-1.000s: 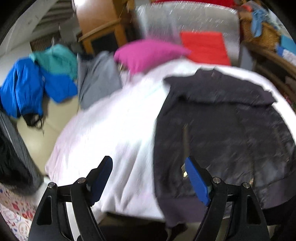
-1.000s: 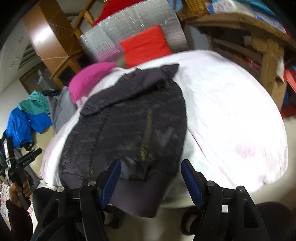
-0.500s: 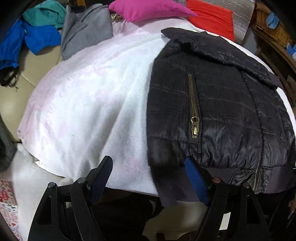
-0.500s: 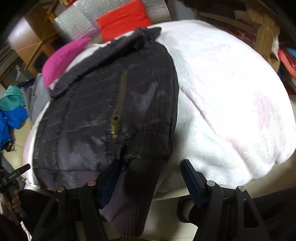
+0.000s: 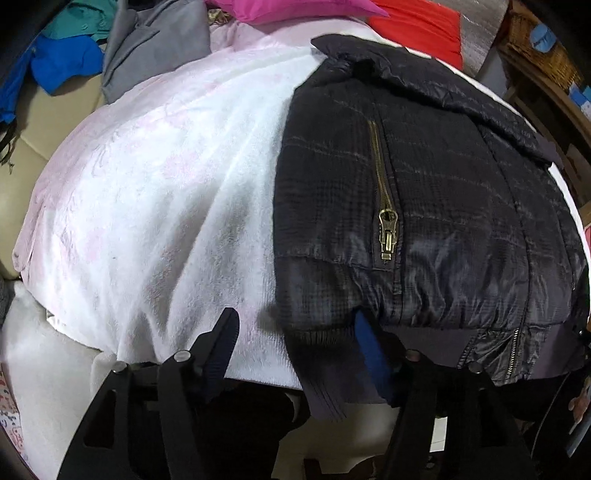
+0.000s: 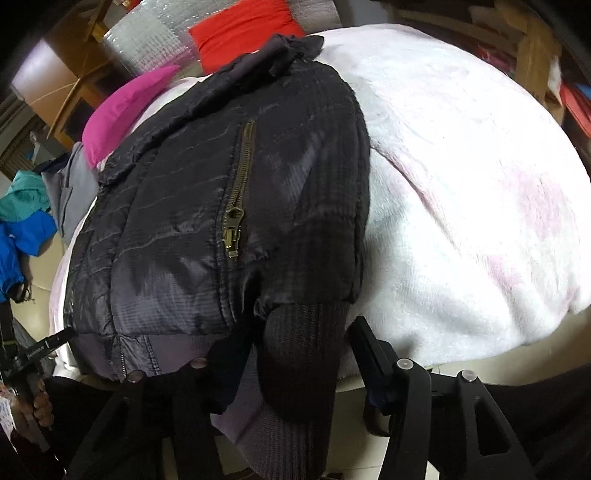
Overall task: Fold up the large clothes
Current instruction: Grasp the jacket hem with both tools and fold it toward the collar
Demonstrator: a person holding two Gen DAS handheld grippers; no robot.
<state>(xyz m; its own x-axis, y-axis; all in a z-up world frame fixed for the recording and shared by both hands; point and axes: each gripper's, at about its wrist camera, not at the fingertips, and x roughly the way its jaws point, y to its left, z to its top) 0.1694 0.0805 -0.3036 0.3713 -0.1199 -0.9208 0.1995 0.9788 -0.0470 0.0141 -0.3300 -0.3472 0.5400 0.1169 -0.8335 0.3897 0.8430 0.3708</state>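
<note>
A black quilted jacket (image 5: 436, 206) with brass pocket zips lies flat on the white fluffy blanket (image 5: 155, 192), sleeves folded in, hem hanging over the near edge. It also shows in the right wrist view (image 6: 207, 206). My left gripper (image 5: 295, 332) is open at the hem's left corner, with the ribbed cuff (image 5: 321, 365) between its fingers. My right gripper (image 6: 299, 332) is open around the jacket's right ribbed cuff (image 6: 303, 354), which hangs between its fingers.
A pink pillow (image 5: 295, 9), a red cushion (image 5: 417, 26) and a grey garment (image 5: 155, 44) lie at the far end. Blue and teal clothes (image 5: 62, 55) lie at the left. Wooden shelves (image 6: 535, 55) stand at the right. The blanket (image 6: 480, 184) extends right.
Both grippers have moved down and in toward the jacket's hem. The cuffs now sit between the open fingers of each gripper.
</note>
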